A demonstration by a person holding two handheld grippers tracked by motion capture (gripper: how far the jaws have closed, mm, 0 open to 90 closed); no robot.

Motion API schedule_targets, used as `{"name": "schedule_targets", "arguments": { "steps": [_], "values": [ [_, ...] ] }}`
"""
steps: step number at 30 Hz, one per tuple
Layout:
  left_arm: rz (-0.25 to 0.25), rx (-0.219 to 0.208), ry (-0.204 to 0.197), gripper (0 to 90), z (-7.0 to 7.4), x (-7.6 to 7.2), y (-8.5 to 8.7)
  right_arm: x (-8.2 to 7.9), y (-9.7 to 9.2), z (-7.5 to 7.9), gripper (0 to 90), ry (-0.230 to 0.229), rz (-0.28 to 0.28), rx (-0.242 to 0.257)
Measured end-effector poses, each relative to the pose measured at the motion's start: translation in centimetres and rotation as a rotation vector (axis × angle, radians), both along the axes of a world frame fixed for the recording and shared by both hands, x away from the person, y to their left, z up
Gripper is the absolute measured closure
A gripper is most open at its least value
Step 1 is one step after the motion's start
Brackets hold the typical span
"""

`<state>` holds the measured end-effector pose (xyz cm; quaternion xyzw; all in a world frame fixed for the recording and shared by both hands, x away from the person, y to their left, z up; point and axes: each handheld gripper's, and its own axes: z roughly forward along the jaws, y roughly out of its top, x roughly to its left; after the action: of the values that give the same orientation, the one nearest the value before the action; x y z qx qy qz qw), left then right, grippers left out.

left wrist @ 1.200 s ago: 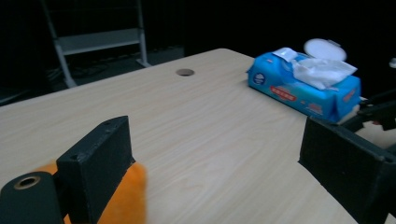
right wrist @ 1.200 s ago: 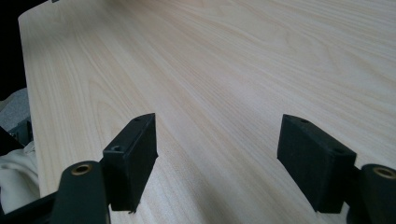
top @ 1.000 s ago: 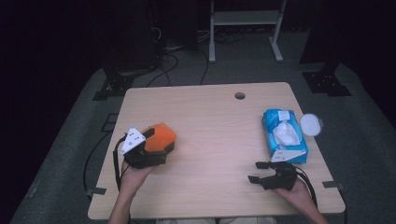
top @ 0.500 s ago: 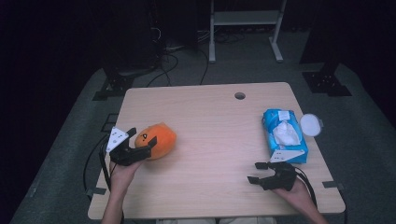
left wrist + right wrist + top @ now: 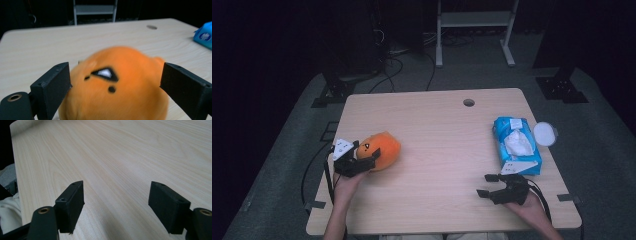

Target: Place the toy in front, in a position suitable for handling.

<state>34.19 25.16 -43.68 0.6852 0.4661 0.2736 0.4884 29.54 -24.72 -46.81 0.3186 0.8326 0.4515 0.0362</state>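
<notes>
While the orange plush toy sits between its wide-spread jaws, ungripped, the left gripper rests; the right gripper gapes empty.

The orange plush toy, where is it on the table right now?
In the high view the orange plush toy lies near the table's left edge, between the open jaws of the left gripper, far from the blue wipes pack.

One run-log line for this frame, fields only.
left hand-held gripper: open, jaws astride orange plush | right hand-held gripper: open, nothing between jaws, over table | wipes pack: untouched
</notes>
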Motion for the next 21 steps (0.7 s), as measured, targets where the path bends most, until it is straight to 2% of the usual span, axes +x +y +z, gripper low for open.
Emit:
{"name": "schedule_targets", "arguments": {
  "steps": [2, 5, 9, 11, 12, 14, 21],
  "values": [
    [-0.001, -0.018, 0.011, 9.1, -0.69, 0.19, -0.05, -0.01, 0.06, 0.00, 27.4, 0.003, 0.001, 0.000],
    [0.005, -0.039, 0.035, 9.6, -0.79, 0.26, 0.02, -0.06, 0.16, 0.01, 27.6, 0.000, 0.005, -0.003],
    [-0.006, 0.000, 0.071, 15.0, -0.77, 0.12, -0.23, -0.05, 0.28, -0.02, 27.7, 0.002, 0.008, -0.005],
    [-0.006, 0.008, 0.080, 20.7, -0.66, 0.08, -0.28, -0.05, 0.33, -0.02, 27.7, -0.001, 0.011, -0.007],
    [0.005, 0.032, 0.083, 26.1, -0.48, -0.07, -0.35, -0.07, 0.34, 0.00, 27.6, -0.002, 0.011, -0.006],
    [0.004, 0.039, 0.086, 33.3, -0.45, -0.16, -0.41, -0.07, 0.33, 0.02, 27.6, -0.003, 0.012, -0.005],
    [0.005, 0.034, 0.085, 48.0, -0.14, -0.25, -0.43, -0.16, 0.31, 0.13, 27.7, -0.004, 0.017, -0.004]
  ]
}}
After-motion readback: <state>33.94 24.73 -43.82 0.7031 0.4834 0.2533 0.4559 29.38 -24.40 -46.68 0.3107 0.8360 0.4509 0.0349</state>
